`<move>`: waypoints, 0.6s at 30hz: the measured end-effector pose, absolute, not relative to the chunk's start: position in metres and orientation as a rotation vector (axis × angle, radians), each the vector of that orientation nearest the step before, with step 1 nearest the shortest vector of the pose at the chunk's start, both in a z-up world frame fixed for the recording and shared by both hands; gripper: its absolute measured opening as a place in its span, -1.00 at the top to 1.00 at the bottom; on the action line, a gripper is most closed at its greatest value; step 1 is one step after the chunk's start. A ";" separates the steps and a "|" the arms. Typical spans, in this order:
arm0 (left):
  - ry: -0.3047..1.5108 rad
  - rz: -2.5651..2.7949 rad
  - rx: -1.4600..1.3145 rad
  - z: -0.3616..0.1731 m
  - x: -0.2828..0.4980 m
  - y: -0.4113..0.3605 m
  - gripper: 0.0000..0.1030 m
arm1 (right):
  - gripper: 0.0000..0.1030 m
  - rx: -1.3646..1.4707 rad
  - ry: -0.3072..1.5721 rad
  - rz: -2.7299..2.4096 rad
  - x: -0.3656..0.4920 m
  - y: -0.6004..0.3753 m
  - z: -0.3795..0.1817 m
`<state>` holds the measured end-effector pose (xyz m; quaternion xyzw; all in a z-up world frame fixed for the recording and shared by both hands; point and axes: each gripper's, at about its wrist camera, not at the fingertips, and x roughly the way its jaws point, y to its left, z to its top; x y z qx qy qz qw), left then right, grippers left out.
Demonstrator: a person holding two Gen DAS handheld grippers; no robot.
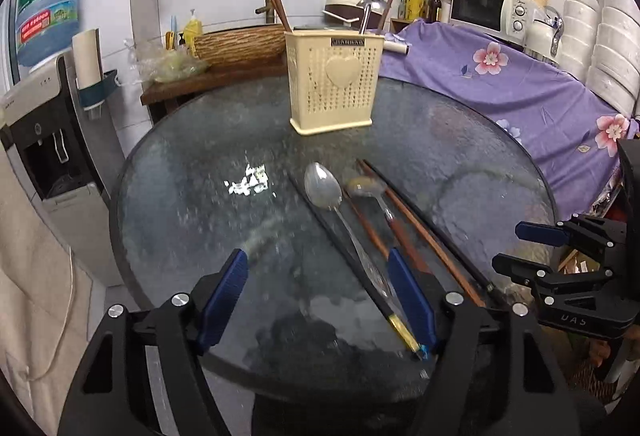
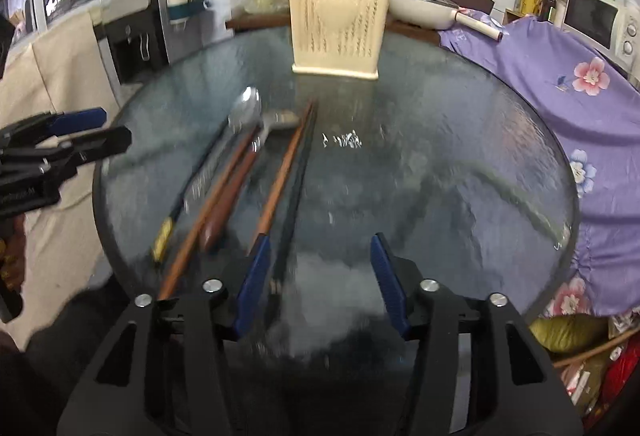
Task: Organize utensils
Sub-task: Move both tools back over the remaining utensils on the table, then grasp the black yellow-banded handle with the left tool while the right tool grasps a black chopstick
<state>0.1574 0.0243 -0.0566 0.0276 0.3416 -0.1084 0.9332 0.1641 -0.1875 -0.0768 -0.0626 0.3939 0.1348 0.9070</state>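
Nearest, left gripper [image 1: 316, 296] spread wide over the glass table [image 1: 192, 204], nothing between the pads, right pad overlapping the utensil handles in view only. Right gripper [image 2: 320, 276] likewise parted and empty, a black chopstick [image 2: 290, 212] running up between its pads, untouched.

Just beyond, still loose on the glass: steel spoon [image 1: 326, 192], small wood-handled spoon [image 1: 366, 188], brown chopsticks [image 1: 416, 232], black chopsticks. None yet lifted.

Further back, cream holder [image 1: 332, 84] upright near the far edge, already carrying chopsticks and a ladle. Judged partly done: some sorted, a handful left.

Writing: "UAS" or similar on the other gripper's body; dark nameplate on the holder, unreadable; Chinese characters on the water jug [image 1: 48, 4], too blurred to read.
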 end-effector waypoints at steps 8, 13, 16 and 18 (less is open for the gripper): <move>0.766 -0.258 0.082 -0.078 0.139 0.011 -0.17 | 0.17 -0.111 0.864 0.293 0.145 -0.187 -0.093; 0.792 -0.287 0.077 -0.084 0.134 0.006 -0.15 | 0.19 -0.097 0.866 0.305 0.143 -0.181 -0.094; 0.796 -0.304 0.091 -0.087 0.131 0.000 -0.15 | 0.20 -0.094 0.873 0.312 0.143 -0.179 -0.094; 0.798 -0.318 0.111 -0.089 0.129 -0.007 -0.10 | 0.27 -0.097 0.879 0.307 0.144 -0.177 -0.096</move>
